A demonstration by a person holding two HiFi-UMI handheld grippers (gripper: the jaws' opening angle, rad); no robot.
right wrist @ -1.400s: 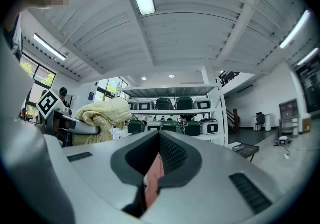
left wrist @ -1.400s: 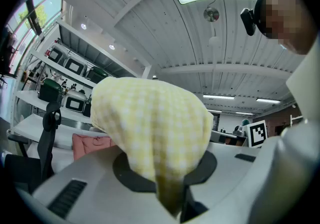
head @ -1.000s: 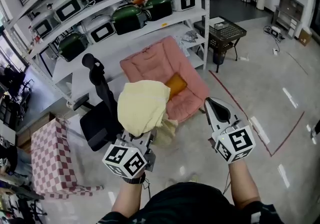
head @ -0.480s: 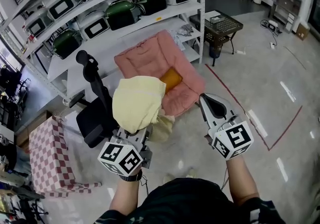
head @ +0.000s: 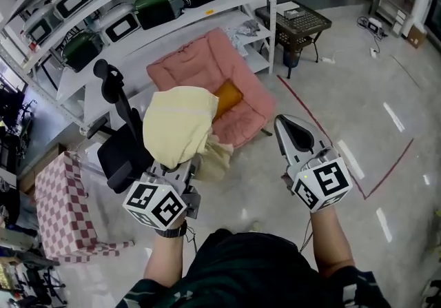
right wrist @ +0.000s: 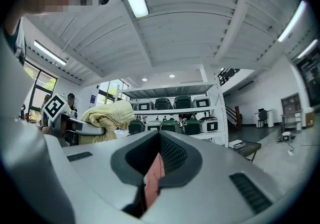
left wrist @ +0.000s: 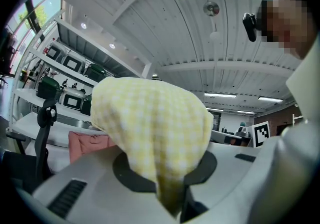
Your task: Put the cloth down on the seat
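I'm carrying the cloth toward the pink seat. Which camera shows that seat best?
The head view: almost the whole pink seat shows from above, with only its near-left part behind the yellow cloth. The left gripper view gives just a pink strip under the cloth, and the right gripper view a thin pink sliver low at centre.

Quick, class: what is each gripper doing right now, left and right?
Left gripper: closed on the yellow cloth.
Right gripper: closed, holding nothing.
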